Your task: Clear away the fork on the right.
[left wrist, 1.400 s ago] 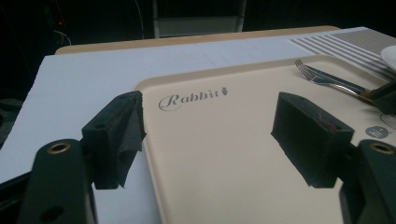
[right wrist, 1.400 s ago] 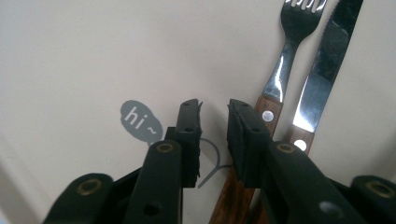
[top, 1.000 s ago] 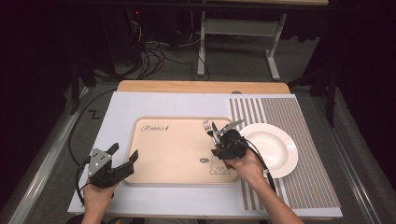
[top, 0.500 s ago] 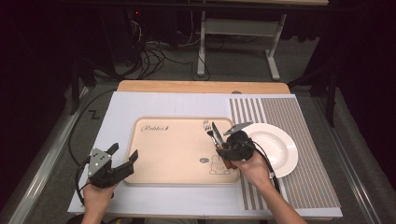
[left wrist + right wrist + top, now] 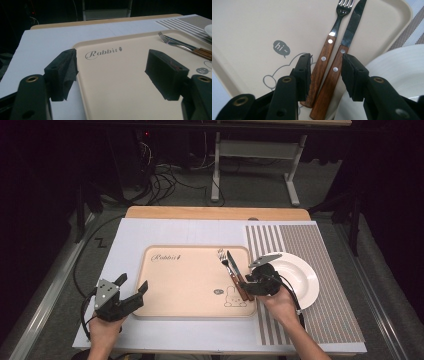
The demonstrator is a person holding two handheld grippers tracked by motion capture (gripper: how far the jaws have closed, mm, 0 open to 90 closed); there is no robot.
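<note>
Fork and knife lie side by side at the tray's right edge, handles between the part-open right hand-held gripper's jaws, ungrasped, while the left hand-held gripper waits wide open.

Both sets of tongs are seen as matte black: left tongs, right tongs. Between the right tongs, fork and knife handles are noted as reddish-brown wood with pale rivets; the blades are dark steel. Under them, the tray is beige, printed with grey "Rabbit" script, a grey rabbit outline and a dark "hi~" bubble. Just right of the right tongs, the plate is plain white. The mat beneath it is grey-and-white striped. The table cover is pale lavender-white, edged in light wood.
</note>
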